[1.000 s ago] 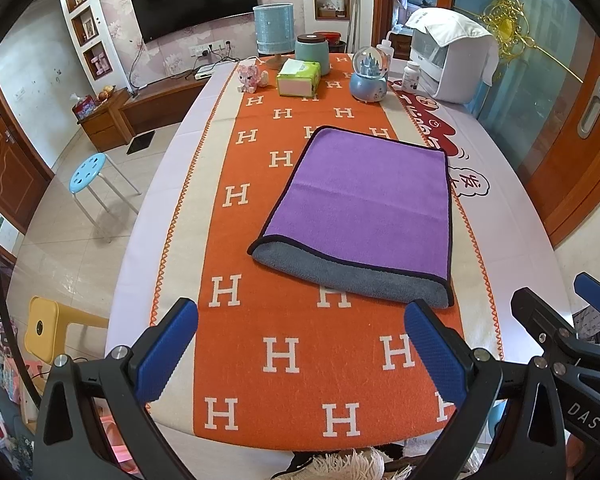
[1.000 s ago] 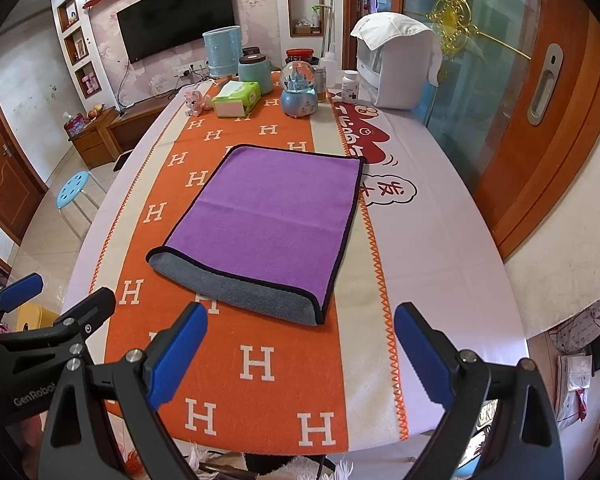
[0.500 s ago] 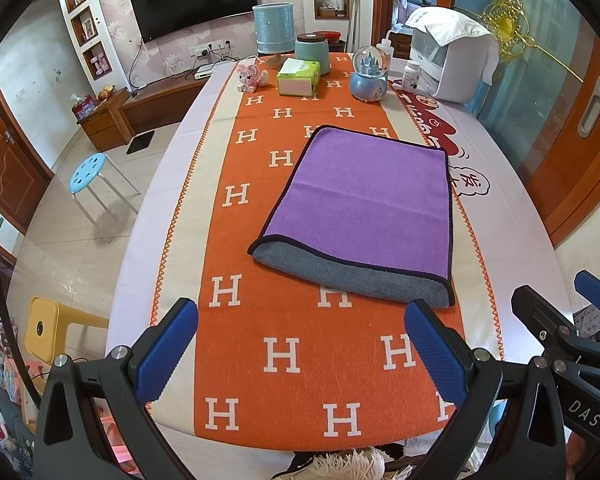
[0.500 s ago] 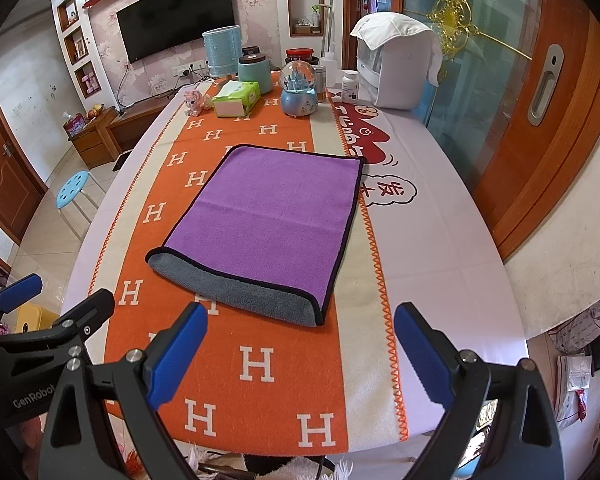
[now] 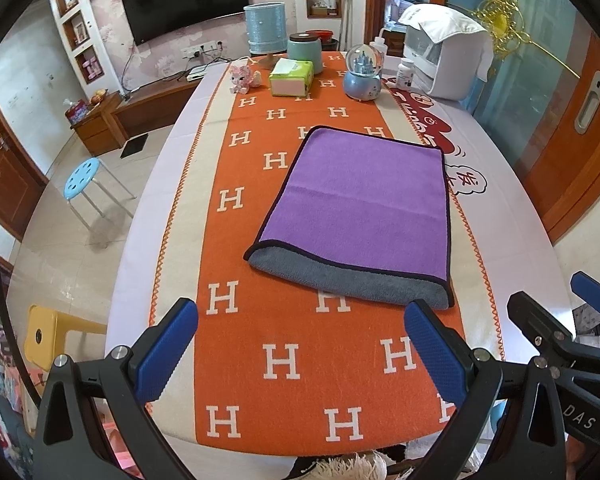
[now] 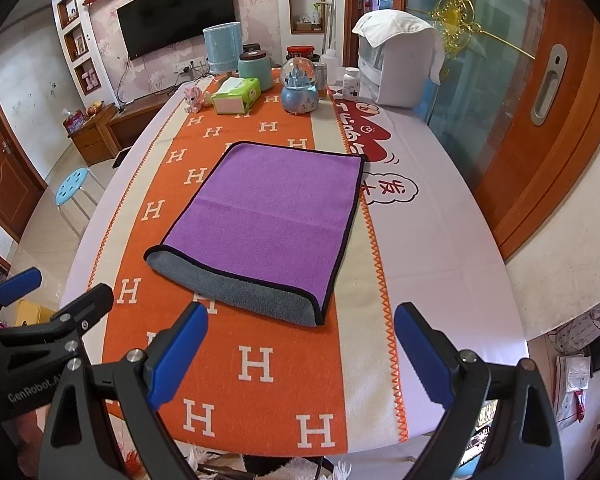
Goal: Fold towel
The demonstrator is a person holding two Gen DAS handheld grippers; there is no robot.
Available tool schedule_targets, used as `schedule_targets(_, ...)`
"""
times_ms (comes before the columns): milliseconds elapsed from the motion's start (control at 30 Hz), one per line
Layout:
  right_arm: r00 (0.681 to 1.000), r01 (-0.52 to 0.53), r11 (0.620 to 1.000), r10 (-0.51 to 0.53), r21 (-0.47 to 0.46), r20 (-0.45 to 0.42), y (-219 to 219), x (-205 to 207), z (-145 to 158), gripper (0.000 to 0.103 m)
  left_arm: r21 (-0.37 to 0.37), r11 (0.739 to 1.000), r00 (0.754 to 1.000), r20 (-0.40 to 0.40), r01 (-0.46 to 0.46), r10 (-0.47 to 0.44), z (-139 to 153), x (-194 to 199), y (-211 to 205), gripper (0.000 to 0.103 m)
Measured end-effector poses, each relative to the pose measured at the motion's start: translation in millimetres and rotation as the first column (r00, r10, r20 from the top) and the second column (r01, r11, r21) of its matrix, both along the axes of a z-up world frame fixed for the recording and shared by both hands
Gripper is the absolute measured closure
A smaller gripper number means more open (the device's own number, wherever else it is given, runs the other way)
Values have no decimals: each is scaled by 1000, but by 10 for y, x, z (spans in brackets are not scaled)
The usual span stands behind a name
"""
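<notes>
A purple towel (image 5: 364, 204) with a grey underside and black trim lies folded in half on the orange H-patterned runner (image 5: 284, 364); the grey fold edge faces me. It also shows in the right wrist view (image 6: 272, 220). My left gripper (image 5: 300, 344) is open and empty, held back above the near table edge, short of the towel. My right gripper (image 6: 300, 352) is open and empty too, beside the left one. Each gripper shows at the edge of the other's view.
At the table's far end stand a tissue box (image 5: 291, 77), a snow globe (image 5: 363, 76), a teal canister (image 5: 305, 50), a pink toy (image 5: 242, 78), a pill bottle (image 5: 405, 73) and a white appliance (image 5: 440, 60). A blue stool (image 5: 82, 178) stands on the floor at left.
</notes>
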State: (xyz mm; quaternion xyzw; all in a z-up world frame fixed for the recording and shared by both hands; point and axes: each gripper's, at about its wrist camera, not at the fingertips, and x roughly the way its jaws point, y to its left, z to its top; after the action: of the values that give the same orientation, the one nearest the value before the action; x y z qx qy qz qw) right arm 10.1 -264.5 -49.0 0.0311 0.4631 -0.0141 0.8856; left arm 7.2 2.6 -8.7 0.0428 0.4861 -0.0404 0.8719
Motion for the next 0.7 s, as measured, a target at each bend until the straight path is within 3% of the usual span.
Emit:
schedule_targets(467, 999, 21, 999, -20, 31, -45, -61, 147, -189, 15, 75, 995, 997, 21, 68, -70, -141, 440, 146, 1)
schedule_targets(700, 998, 22, 998, -19, 58, -59, -123, 239, -440, 22, 71, 985, 987, -40, 160, -158, -444, 758, 308, 1)
